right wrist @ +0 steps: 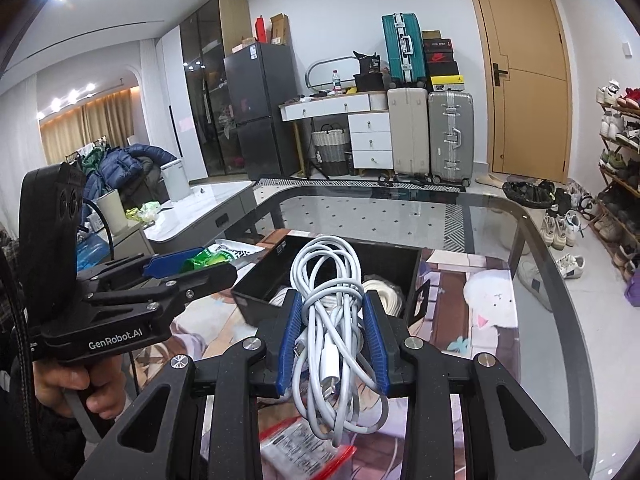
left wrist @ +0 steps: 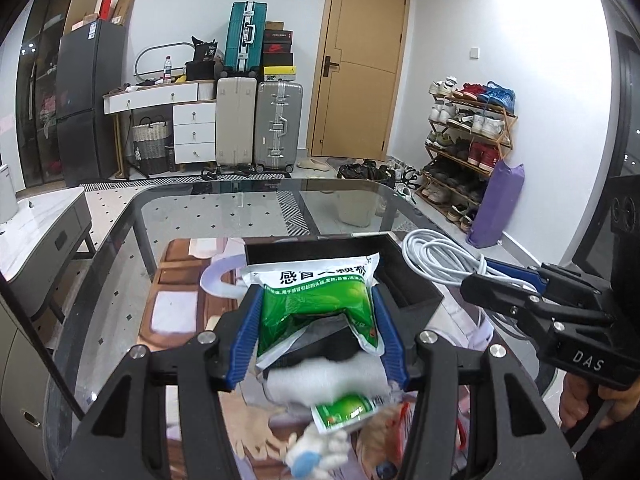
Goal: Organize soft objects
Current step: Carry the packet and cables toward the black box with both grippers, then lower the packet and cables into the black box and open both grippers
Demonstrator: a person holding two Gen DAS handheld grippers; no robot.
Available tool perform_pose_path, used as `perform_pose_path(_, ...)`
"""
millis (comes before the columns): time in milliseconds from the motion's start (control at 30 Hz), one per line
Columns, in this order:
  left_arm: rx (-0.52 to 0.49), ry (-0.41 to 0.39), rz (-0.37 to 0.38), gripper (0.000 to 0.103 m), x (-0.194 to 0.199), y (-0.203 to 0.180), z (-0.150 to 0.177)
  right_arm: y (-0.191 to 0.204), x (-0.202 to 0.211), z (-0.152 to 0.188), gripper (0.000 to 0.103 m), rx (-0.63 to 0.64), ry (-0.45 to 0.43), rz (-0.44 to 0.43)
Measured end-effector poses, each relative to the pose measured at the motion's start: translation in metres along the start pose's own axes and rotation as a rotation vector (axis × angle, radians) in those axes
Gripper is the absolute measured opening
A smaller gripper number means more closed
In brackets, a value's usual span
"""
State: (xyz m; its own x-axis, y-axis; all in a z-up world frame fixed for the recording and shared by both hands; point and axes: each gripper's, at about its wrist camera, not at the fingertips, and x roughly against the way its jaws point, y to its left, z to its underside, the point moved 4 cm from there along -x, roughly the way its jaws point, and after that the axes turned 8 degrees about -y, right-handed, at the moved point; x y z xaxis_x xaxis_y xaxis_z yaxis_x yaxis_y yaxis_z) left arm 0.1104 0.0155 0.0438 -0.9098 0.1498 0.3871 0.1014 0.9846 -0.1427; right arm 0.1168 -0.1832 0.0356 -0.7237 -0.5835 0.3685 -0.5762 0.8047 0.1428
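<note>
My left gripper (left wrist: 316,300) is shut on a green and white medicine sachet bag (left wrist: 320,300), held above the near edge of a black open box (left wrist: 416,292) on a printed mat. My right gripper (right wrist: 332,312) is shut on a bundle of white cables (right wrist: 332,320), held over the same black box (right wrist: 260,300), which holds coiled white cord (right wrist: 386,296). The right gripper with its cable bundle (left wrist: 436,256) shows at the right of the left wrist view. The left gripper with the sachet (right wrist: 208,258) shows at the left of the right wrist view.
Below the left gripper lie a white foam piece (left wrist: 328,380), a small green sachet (left wrist: 348,408) and a white plush toy (left wrist: 320,452). A red-edged zip bag (right wrist: 304,452) lies under the right gripper. The glass table (right wrist: 400,208) extends ahead. A grey side cabinet (left wrist: 44,240) stands to the left.
</note>
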Motion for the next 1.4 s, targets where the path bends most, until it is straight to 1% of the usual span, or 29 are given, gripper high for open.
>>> perform_pose_path(233, -0.004, 0.015, -0.001, 0.053, -0.02, 0.003, -0.007, -0.002, -0.02, -0.009, 0.031, 0.008, 0.023, 0.011)
perform_pose_path(367, -0.03, 0.01, -0.022, 0.053, -0.025, 0.003, -0.01, -0.006, -0.029, -0.013, 0.031, 0.012, 0.03, 0.02)
perform_pose_path(667, -0.04, 0.042, -0.004, 0.053, -0.046, 0.002, -0.007, -0.017, -0.052, -0.012, 0.031, 0.01, 0.068, 0.022)
perform_pose_path(867, -0.028, 0.068, -0.001, 0.053, -0.059, 0.004, -0.005, -0.021, -0.07, -0.009, 0.031, 0.014, 0.098, 0.025)
perform_pose_path(1067, -0.019, 0.101, -0.015, 0.054, -0.07, 0.007, -0.001, -0.021, -0.088, -0.005, 0.031, 0.031, 0.13, 0.019)
perform_pose_path(1167, -0.022, 0.113, -0.011, 0.054, -0.074, 0.005, 0.0, -0.022, -0.094, -0.005, 0.031, 0.033, 0.134, 0.016)
perform_pose_path(1400, 0.008, 0.142, 0.006, 0.054, -0.085, 0.004, 0.003, -0.023, -0.102, -0.006, 0.031, 0.05, 0.143, 0.021)
